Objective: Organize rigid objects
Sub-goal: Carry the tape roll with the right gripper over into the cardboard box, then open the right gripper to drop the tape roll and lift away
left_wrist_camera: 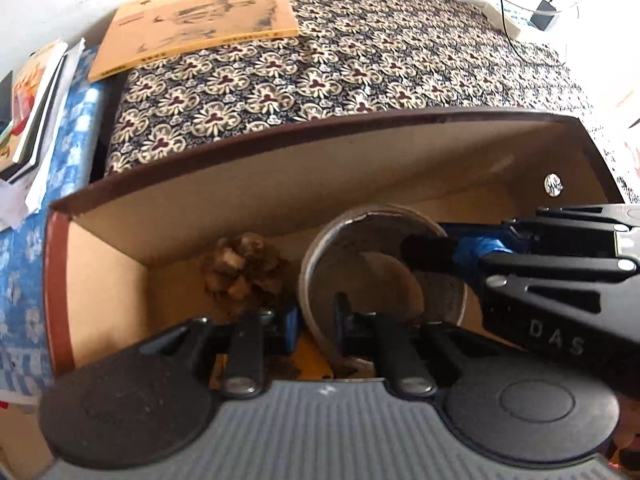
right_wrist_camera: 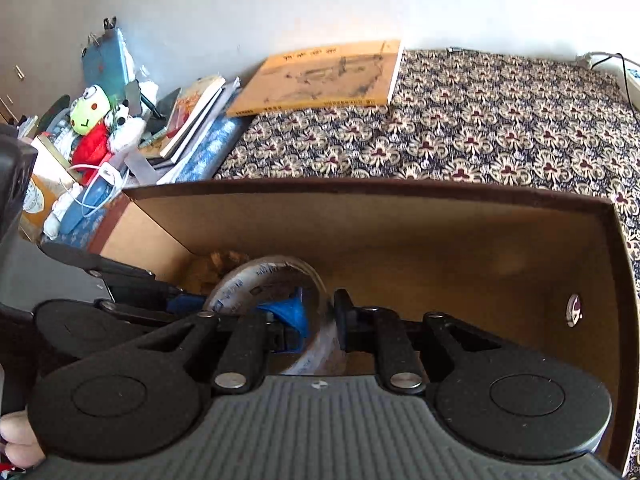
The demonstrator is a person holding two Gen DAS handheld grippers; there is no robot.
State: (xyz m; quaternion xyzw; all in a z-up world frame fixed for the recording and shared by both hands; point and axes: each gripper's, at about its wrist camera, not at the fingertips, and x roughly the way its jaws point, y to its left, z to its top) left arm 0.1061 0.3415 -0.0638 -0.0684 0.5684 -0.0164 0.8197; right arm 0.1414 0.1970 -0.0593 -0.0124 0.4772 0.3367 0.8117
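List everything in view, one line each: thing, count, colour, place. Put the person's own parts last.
cardboard box: 1, brown, open, on the patterned cloth
tape roll: 1, clear-grey, inside the box, gripped by both grippers
pine cone: 1, brown, inside the box, beside the roll
patterned cloth: 1, dark with cream flowers, behind the box
orange book: 1, flat on the cloth by the wall
book stack: several, mixed colours, beside the orange book
plush toys: about 2, green-red and white, far side of the clutter
power strip: 1, white, by the wall
left gripper: black, shut on the roll's wall
right gripper: black, shut on the roll's wall
hand: bottom corner of the right wrist view
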